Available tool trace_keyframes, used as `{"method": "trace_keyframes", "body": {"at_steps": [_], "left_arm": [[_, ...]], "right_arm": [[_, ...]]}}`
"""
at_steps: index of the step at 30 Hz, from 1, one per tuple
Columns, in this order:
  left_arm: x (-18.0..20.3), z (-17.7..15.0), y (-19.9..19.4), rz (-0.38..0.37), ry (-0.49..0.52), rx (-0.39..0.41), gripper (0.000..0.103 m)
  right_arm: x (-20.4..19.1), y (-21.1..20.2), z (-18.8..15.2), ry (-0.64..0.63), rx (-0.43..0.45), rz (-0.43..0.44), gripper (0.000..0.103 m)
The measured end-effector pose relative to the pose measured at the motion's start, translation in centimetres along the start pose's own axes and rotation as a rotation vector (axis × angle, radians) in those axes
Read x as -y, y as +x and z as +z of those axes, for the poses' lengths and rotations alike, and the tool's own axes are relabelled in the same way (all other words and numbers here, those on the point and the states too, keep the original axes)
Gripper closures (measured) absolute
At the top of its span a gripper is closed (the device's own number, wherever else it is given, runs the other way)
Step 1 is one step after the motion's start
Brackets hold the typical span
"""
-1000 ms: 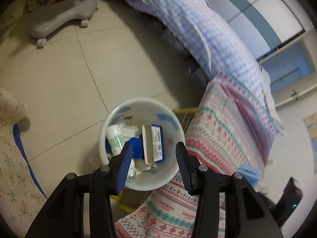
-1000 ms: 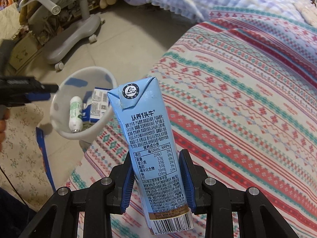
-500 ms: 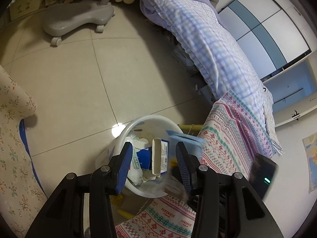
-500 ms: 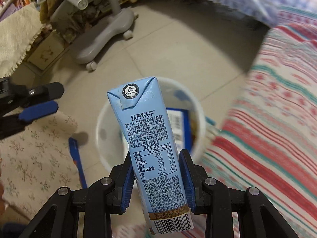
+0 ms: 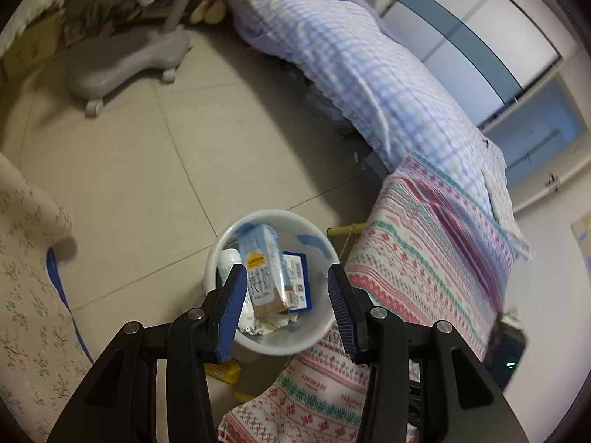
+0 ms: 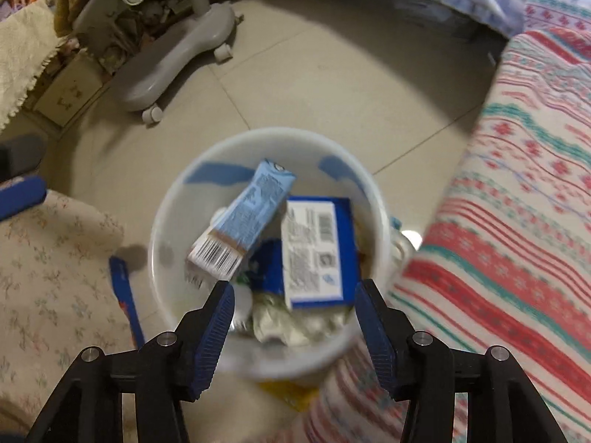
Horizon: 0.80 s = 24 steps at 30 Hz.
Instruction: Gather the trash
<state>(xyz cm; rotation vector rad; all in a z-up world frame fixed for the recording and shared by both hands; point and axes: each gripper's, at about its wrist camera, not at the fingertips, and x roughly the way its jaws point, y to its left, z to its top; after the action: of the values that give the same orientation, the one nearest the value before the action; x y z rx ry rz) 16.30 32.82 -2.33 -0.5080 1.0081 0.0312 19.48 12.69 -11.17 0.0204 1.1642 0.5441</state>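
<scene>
Dropped: milk carton (image 6: 243, 217) now inside bin (image 6: 166, 221), lower centre; right tool (image 6: 293, 312) just spread apart, empty. Left tool (image 5: 284, 308) apart, empty. Next, probably: fetch further trash.

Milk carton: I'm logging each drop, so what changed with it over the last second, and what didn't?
The right gripper carried the milk carton from over the bedspread to above the white bin, its jaws have just been opening, and the carton now lies tilted inside. The blue box and the empty left gripper stayed as they were.
</scene>
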Motion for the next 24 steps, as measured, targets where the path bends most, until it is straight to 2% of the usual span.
{"method": "trace_keyframes", "body": {"at_steps": [2,4,9,13,17,18,19,21,24], "left_arm": [[1.3,-1.0,-1.1,0.010,0.045,0.015,0.045],[2.6,-2.4,-2.4,0.030,0.081,0.035,0.031],[4.4,-8.1,-5.9,0.063,0.152,0.069,0.020],[5.2,-13.6,-8.0,0.159,0.184,0.119,0.019],[6.4,-18.4,-10.1,0.185,0.240,0.142,0.018],[6.6,-19.3,-10.6,0.196,0.250,0.163,0.016],[7.0,-20.0,-11.2,0.213,0.260,0.186,0.012],[7.7,-21.0,-12.3,0.238,0.282,0.232,0.012],[9.2,-22.1,-13.7,0.279,0.335,0.299,0.010]], "right_arm": [[0.8,-1.9,-1.2,0.002,0.018,0.006,0.044],[1.4,-3.7,-2.2,0.006,0.028,0.010,0.044],[1.4,-9.2,-4.1,-0.027,0.068,0.015,0.044],[0.9,-13.6,-7.4,-0.038,0.114,0.053,0.037],[-0.9,-17.4,-12.8,-0.125,0.131,0.073,0.037],[-1.2,-18.2,-13.7,-0.135,0.146,0.076,0.035],[-1.5,-19.3,-14.6,-0.144,0.168,0.080,0.028],[-1.6,-21.4,-16.4,-0.137,0.219,0.059,0.021],[-1.2,-23.6,-18.8,-0.122,0.296,0.034,0.019]]}}
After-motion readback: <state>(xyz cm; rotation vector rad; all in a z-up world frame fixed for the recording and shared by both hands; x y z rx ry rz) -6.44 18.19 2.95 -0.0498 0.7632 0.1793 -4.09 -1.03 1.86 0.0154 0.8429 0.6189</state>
